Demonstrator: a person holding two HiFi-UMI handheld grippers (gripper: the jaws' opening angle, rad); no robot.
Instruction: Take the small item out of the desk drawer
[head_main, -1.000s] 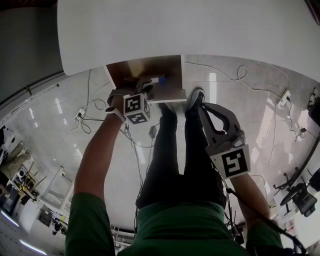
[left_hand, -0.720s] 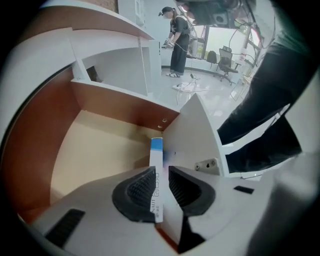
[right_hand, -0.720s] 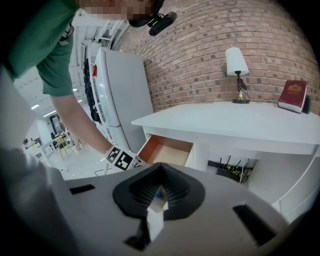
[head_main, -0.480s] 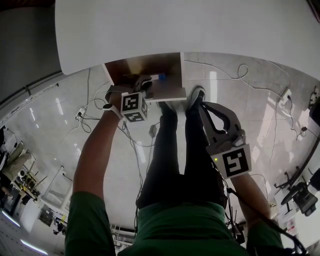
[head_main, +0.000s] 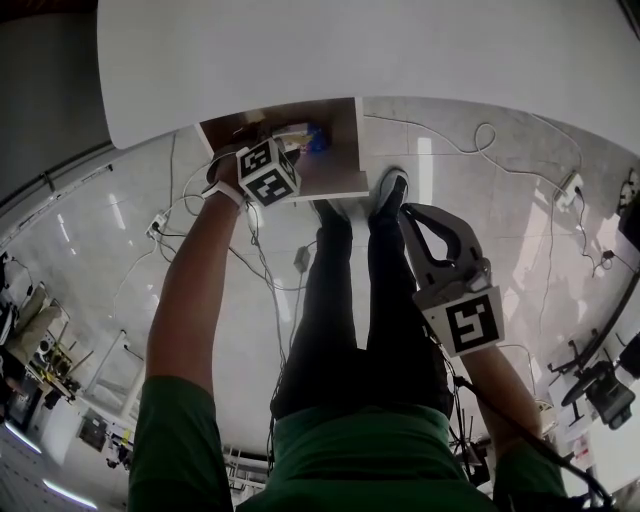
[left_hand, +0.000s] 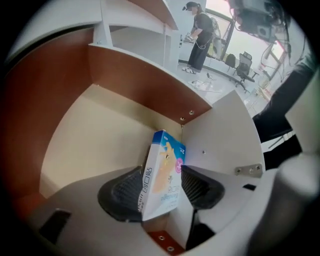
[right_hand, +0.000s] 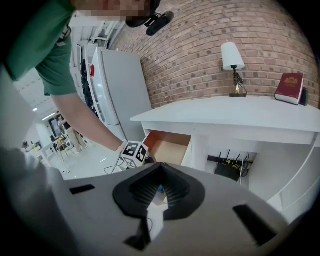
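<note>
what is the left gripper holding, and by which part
Nothing yet: the left gripper has just been opening its jaws, and the small box stands between them, ungripped.

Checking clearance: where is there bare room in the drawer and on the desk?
Free: the drawer floor left of the small box, up to the brown wall; the white desktop short of the lamp and book. Crowded: the drawer's right corner, where the left hand-held gripper, jaws just opened, straddles the box.
</note>
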